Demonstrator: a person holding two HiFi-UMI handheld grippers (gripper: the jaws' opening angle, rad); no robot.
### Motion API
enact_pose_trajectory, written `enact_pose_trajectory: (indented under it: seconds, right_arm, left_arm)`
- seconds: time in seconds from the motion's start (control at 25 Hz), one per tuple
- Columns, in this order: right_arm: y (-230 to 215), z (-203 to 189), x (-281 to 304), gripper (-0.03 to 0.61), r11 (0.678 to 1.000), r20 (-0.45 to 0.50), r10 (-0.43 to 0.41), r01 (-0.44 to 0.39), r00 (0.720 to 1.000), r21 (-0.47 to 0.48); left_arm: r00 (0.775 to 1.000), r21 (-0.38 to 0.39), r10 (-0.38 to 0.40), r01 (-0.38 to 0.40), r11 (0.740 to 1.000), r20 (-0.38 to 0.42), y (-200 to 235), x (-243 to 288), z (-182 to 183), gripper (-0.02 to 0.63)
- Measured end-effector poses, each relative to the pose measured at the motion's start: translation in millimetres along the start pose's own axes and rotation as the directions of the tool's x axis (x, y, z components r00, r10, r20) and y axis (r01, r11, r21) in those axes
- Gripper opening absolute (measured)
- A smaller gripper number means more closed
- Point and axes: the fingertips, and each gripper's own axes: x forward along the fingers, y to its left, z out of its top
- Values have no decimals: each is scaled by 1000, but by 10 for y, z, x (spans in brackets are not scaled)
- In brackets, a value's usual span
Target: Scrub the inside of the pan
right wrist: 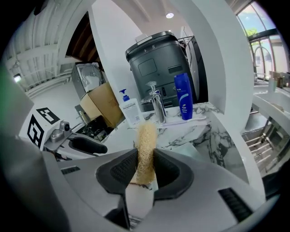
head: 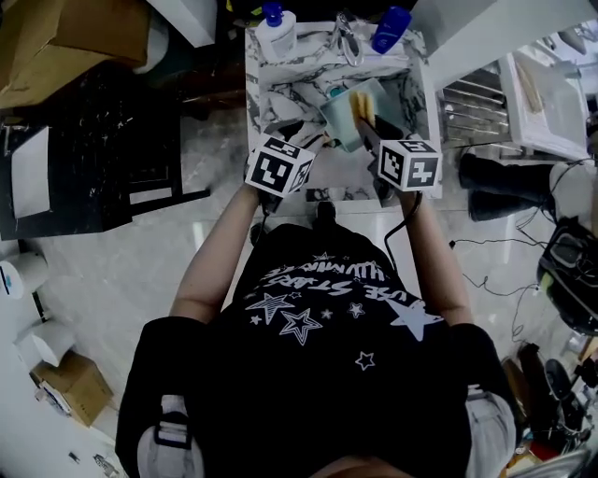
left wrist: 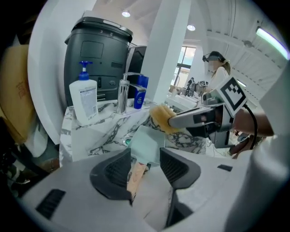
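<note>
Pan: a pale green, square-sided metal pan (head: 338,119) on the white, grey-veined marble worktop (head: 285,93), at 12 o'clock from the person and just ahead of both grippers

Pan handle: a light wooden handle (left wrist: 136,176) runs from the pan's near side back between the left gripper's jaws

Left gripper (left wrist: 145,158): jaws apart; the handle lies between them, close by the pad at 9 o'clock and clear of the pad at 3 o'clock, so nothing is clamped

Right gripper (right wrist: 145,156): jaws closed tight on a tan, fibrous loofah scrubber (right wrist: 146,136), which stands upright and reaches past the jaw tips

Scrubber and pan: in the head view the scrubber sits over the pan's 3 o'clock side; whether it touches the inside I cannot tell

Soap: a white pump bottle with a blue top (head: 277,33) stands at 11 o'clock from the pan, at the worktop's far edge

Tap: a chrome tap (head: 348,37) at 12 o'clock from the pan

Blue bottle: a dark blue plastic bottle (head: 391,28) at 1 o'clock from the pan, just beside the tap

Behind the worktop: a tall dark grey bin-shaped unit (left wrist: 95,59)
</note>
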Motion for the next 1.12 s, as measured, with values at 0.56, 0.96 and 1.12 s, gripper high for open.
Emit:
enact_pose_trajectory:
  seconds: [0.56, 0.96, 1.12]
  right_arm:
    - [-572, -169, 383, 104, 993, -128, -102, 108, 986, 38]
    - [-1034, -395, 744, 104, 968, -232, -247, 251, 941, -14]
    - [-1211, -474, 855, 104, 953, -258, -302, 299, 918, -50]
  left_arm:
    - [963, 56, 25, -10, 998, -270, 25, 708, -527, 239]
    - [915, 74, 66, -40, 996, -399, 164, 1010, -775, 239]
    - [879, 111, 94, -47, 993, -467, 233, 1086, -912, 239]
